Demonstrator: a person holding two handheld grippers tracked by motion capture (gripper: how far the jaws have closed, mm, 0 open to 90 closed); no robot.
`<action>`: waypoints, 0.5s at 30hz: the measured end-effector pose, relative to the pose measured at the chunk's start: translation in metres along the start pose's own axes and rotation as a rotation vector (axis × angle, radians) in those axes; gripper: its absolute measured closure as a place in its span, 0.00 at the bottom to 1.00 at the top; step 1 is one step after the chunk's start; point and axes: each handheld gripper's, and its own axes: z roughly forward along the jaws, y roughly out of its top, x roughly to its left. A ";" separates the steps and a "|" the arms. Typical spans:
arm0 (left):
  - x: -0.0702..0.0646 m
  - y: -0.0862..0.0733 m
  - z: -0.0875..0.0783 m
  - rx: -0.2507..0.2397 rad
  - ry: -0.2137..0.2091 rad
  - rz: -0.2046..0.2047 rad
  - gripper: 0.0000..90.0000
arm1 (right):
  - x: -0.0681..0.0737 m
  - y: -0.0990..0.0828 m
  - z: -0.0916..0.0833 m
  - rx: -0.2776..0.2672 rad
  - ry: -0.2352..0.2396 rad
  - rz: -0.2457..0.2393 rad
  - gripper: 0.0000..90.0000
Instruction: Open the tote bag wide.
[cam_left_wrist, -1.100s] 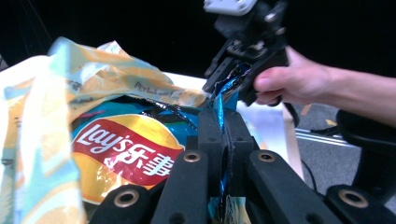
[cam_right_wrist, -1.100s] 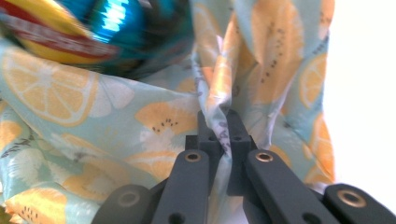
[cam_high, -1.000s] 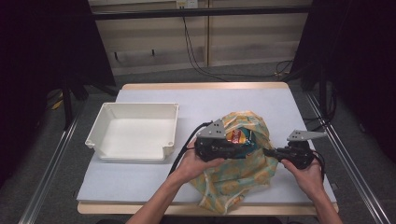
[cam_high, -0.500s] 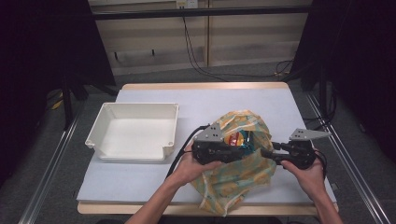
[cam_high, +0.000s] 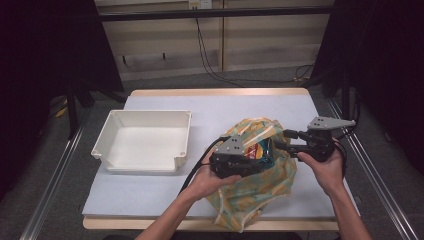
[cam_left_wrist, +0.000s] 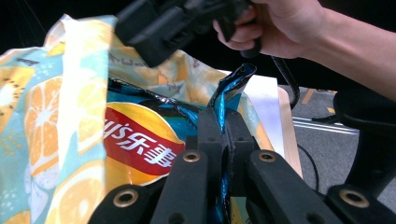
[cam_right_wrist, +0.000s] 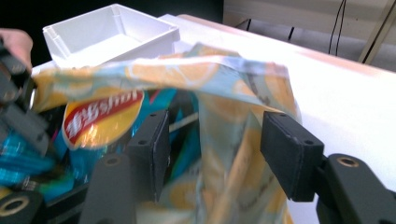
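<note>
Here the left gripper (cam_left_wrist: 223, 140) is clamped on the blue foil edge of a crisp packet (cam_left_wrist: 140, 140) that sits partly inside the lemon-print bag (cam_high: 252, 187). The right gripper (cam_right_wrist: 212, 144) is spread wide, its jaws straddling the bag's rim without pinching it. With nothing holding the bag, I judge a pull on the packet could drag the soft cloth along or tear the foil. Left of the bag, well apart, the white tray (cam_high: 186, 136) holds nothing.
</note>
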 end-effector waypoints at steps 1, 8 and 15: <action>-0.001 0.000 0.001 0.005 -0.003 -0.002 0.98 | 0.001 0.004 0.006 0.002 0.006 -0.012 0.46; -0.005 -0.002 0.003 0.021 -0.019 0.012 0.98 | -0.007 0.008 0.026 0.033 -0.001 -0.016 0.55; -0.006 -0.005 -0.001 0.019 -0.030 0.018 0.98 | -0.030 0.010 0.038 0.012 0.040 0.063 0.96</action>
